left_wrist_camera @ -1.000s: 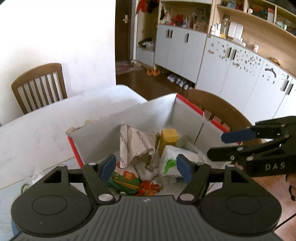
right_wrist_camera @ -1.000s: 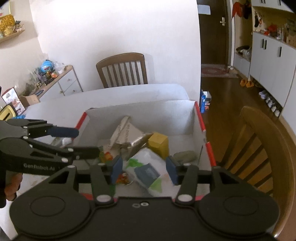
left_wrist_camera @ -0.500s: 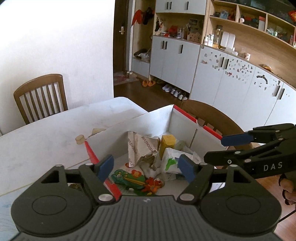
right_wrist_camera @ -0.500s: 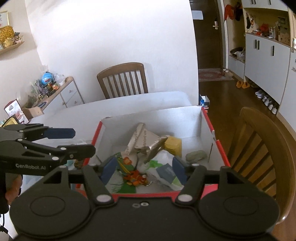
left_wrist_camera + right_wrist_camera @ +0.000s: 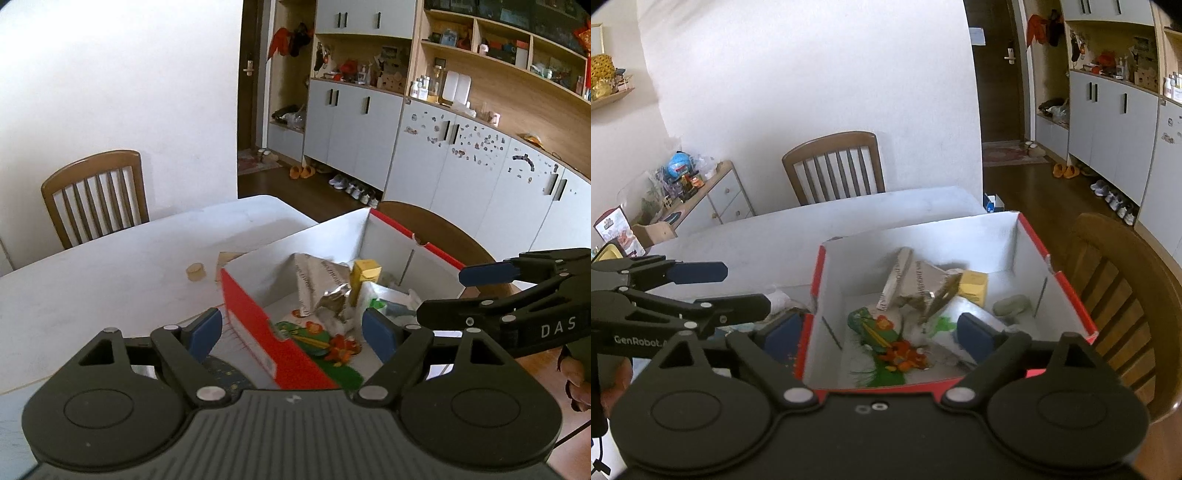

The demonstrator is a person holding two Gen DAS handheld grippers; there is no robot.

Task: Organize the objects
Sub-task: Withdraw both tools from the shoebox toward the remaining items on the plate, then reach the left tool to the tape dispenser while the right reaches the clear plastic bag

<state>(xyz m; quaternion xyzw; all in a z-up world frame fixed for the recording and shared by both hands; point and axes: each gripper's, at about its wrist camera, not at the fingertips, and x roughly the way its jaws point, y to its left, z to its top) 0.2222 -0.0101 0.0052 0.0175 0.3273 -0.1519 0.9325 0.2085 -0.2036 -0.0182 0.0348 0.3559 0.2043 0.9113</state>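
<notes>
Below both spread, empty tongs (image 5: 291, 334) (image 5: 879, 338) (just widened), box (image 5: 1030, 236) contents blur.

left gripper (image 5: 291, 330) jaws just opening, empty, right gripper (image 5: 877, 334) likewise

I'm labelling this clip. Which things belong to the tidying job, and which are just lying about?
Job:
- red box
- yellow carton
- crumpled foil packet
- flowered bag

Lying about:
- small round piece on the table
- chairs
- shoes by the cupboards
</notes>
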